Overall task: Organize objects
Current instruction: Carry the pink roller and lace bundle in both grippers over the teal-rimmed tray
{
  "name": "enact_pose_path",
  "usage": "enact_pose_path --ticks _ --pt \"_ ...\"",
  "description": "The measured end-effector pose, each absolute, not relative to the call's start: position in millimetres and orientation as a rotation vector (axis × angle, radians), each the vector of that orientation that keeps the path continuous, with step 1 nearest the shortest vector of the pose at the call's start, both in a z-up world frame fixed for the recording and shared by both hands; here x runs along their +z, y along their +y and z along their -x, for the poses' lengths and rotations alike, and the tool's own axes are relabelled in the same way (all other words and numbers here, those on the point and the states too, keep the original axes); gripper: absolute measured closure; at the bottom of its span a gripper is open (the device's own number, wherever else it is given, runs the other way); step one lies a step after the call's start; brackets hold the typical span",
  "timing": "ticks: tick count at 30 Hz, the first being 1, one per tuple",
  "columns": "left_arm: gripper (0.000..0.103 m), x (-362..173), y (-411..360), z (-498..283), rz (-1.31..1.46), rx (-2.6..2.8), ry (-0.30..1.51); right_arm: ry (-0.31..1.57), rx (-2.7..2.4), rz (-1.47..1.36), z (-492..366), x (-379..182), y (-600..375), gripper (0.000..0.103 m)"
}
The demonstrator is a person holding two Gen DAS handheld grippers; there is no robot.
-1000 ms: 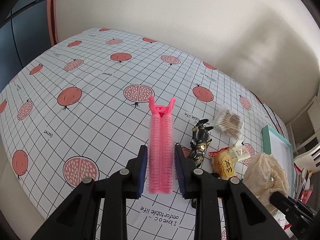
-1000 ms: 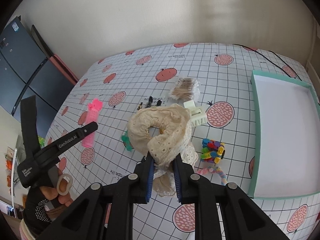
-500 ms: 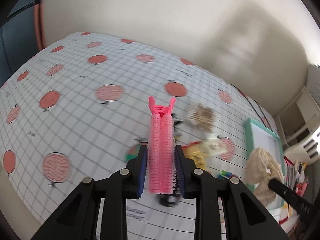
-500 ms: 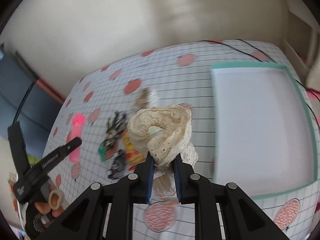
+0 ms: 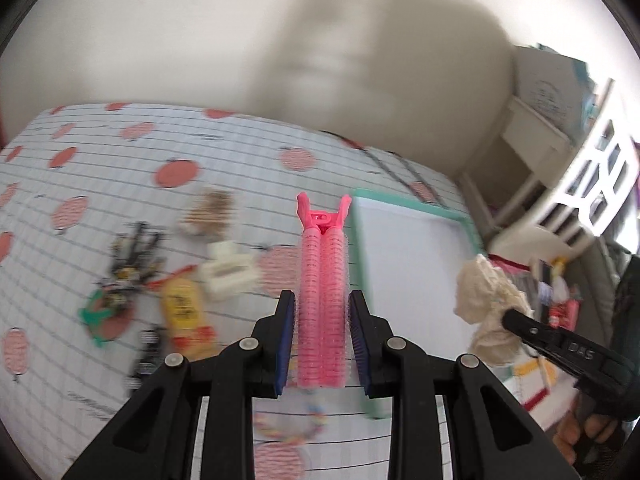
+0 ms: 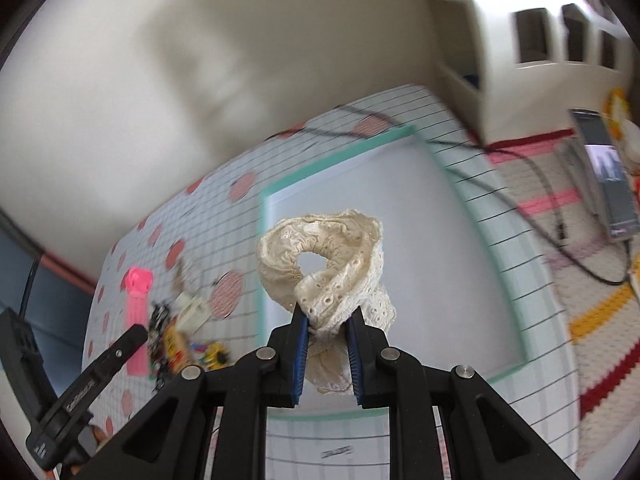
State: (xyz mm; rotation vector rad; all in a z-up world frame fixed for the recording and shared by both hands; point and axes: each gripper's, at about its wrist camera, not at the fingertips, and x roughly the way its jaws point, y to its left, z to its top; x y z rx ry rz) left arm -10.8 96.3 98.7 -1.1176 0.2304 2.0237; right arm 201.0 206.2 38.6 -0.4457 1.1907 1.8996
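Note:
My left gripper (image 5: 322, 312) is shut on a pink roller hair clip (image 5: 322, 280), held lengthwise above the table, its forked tip near the left rim of the white tray with a teal rim (image 5: 356, 264). My right gripper (image 6: 327, 334) is shut on a cream lace scrunchie (image 6: 320, 256), held in the air over the white tray (image 6: 500, 280). In the left wrist view the scrunchie (image 5: 486, 300) and the right gripper's finger (image 5: 560, 348) hang off to the right of the tray. The right wrist view shows the pink clip (image 6: 136, 312) at far left.
Left of the tray lie a cream claw clip (image 5: 228, 272), a yellow packet (image 5: 184, 312), a black ornate clip (image 5: 128, 264), a bundle of cotton swabs (image 5: 210, 212) and a beaded band (image 5: 288, 428). A white shelf unit (image 6: 540, 40) and a phone (image 6: 608, 176) stand right.
Both grippers have swung right with their loads. The scrunchie is now over the tray, and the pink clip has come from the table's left side to the tray's left rim.

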Motion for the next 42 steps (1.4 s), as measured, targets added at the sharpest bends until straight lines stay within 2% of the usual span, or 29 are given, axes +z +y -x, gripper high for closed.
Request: enact_pose_path --ticks 9,19,25,36,42 --pt "0.075 88.5 142.6 -23.6 1.079 1.917 0.254 1.124 1.836 0.343 -236.4 37.9 218.7 0.084" --pt "0.075 52.5 183.0 -42.9 1.05 1.873 0.419 1.125 1.797 0.41 -220.1 11.2 236.5 0.084" --pt "0.075 26.4 200.3 -32.3 1.101 1.87 0.457 1.095 1.801 0.436 -208.1 6.6 240.9 0.084" --pt "0.075 -6.0 202.3 -17.5 1.191 1.887 0.464 1.047 1.804 0.505 -192.2 -0.3 251.4 0.084" --pt "0.075 -6.2 193.7 -18.8 1.172 1.912 0.483 1.04 1.811 0.531 -185.1 -2.4 252.1 0.082"
